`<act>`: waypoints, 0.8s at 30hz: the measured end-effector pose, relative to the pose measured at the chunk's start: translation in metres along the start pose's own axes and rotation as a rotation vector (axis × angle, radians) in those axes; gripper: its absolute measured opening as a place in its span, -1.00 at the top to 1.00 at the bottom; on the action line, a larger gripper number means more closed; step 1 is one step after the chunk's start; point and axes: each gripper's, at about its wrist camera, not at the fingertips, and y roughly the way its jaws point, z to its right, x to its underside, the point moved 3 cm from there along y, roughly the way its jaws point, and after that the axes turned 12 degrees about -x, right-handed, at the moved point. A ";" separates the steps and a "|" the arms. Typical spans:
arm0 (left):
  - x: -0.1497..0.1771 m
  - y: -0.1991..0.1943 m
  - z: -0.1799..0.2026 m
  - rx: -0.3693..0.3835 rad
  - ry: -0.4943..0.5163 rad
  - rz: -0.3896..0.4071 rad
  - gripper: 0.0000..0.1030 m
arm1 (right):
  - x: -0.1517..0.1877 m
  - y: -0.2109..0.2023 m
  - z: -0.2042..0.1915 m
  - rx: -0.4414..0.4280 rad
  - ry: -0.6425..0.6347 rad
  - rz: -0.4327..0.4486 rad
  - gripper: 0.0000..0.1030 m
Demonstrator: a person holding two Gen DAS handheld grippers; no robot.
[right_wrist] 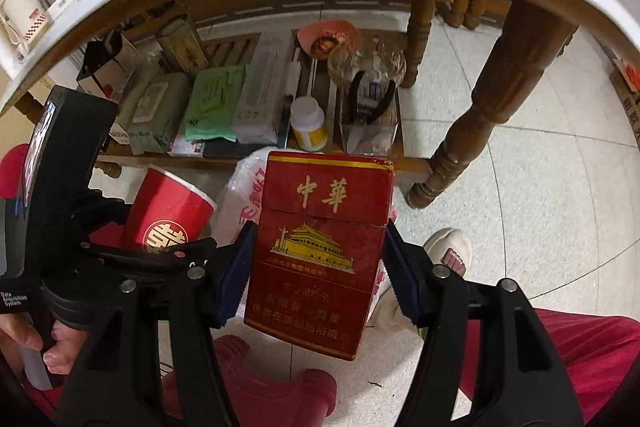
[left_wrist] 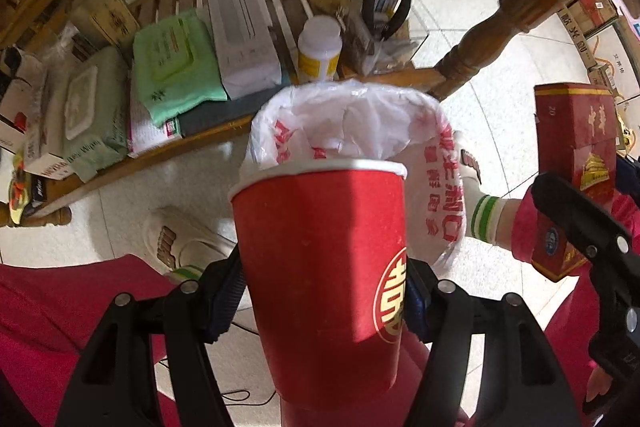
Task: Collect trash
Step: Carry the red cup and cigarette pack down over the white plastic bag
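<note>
My left gripper (left_wrist: 322, 291) is shut on a red paper cup (left_wrist: 320, 267) with a gold emblem, held upright just in front of a bin lined with a white plastic bag (left_wrist: 352, 123). My right gripper (right_wrist: 318, 267) is shut on a red cigarette pack (right_wrist: 320, 251) with gold print, held upright above the floor. The pack also shows at the right of the left wrist view (left_wrist: 572, 163). The cup also shows at the left of the right wrist view (right_wrist: 168, 215), and the bag (right_wrist: 244, 195) sits behind the pack.
A low wooden shelf (left_wrist: 208, 135) under the table holds wipe packs (left_wrist: 176, 67), a white box (left_wrist: 240, 27), a white bottle (left_wrist: 320, 47) and pliers (left_wrist: 386, 11). A turned table leg (right_wrist: 496, 107) stands to the right. My slippered feet (right_wrist: 448, 251) rest on the tiled floor.
</note>
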 end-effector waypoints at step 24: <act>-0.010 0.092 0.010 0.032 -0.009 -0.234 -0.24 | -0.005 0.086 0.035 -0.036 0.093 -0.175 -0.18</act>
